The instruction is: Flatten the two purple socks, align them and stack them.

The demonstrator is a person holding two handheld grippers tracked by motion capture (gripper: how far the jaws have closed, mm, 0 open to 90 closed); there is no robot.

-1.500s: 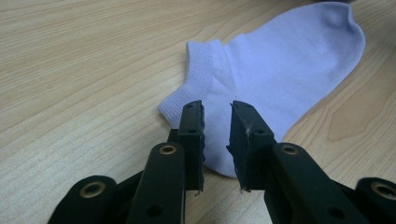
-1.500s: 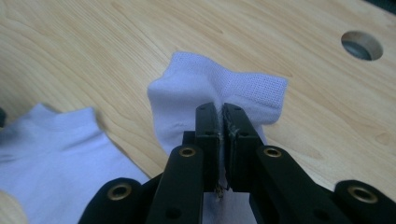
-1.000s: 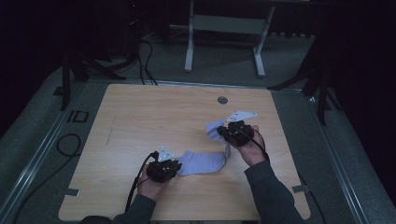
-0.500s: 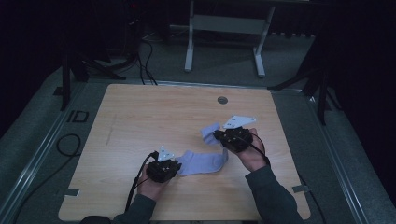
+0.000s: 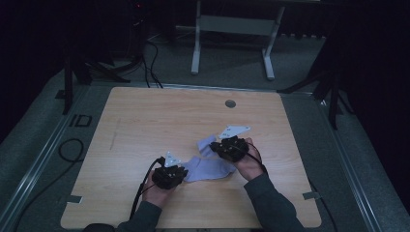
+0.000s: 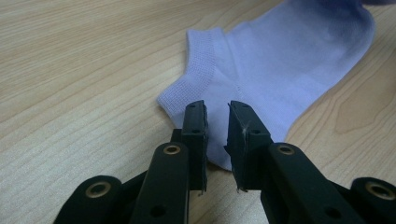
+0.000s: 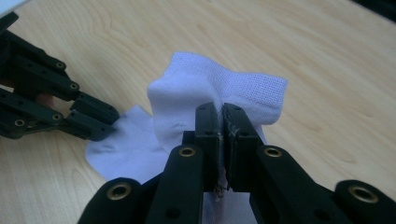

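Dark floor and black stands ring a pale wooden table, and on its near half lies a pale lilac ankle sock, spread mostly flat on the wood. One end of the sock is lifted off the table: the right gripper has that end pinched between its jaws, which are closed tight on the fabric, so the ribbed cuff bunches up and folds over above them in the right gripper view. The rest of the sock trails down to the wood below that fold.

At the sock's opposite end, the left gripper sits low on the table with its jaws parted a little. In the left gripper view the sock lies flat just ahead of and under the jaw tips, its ribbed edge curving to one side; nothing is clamped between them.

Beyond the sock, toward the far edge of the table, a small round dark grommet is set in the wood. A black cable trails from the left gripper toward the near edge. Past the far edge stands a grey metal frame.
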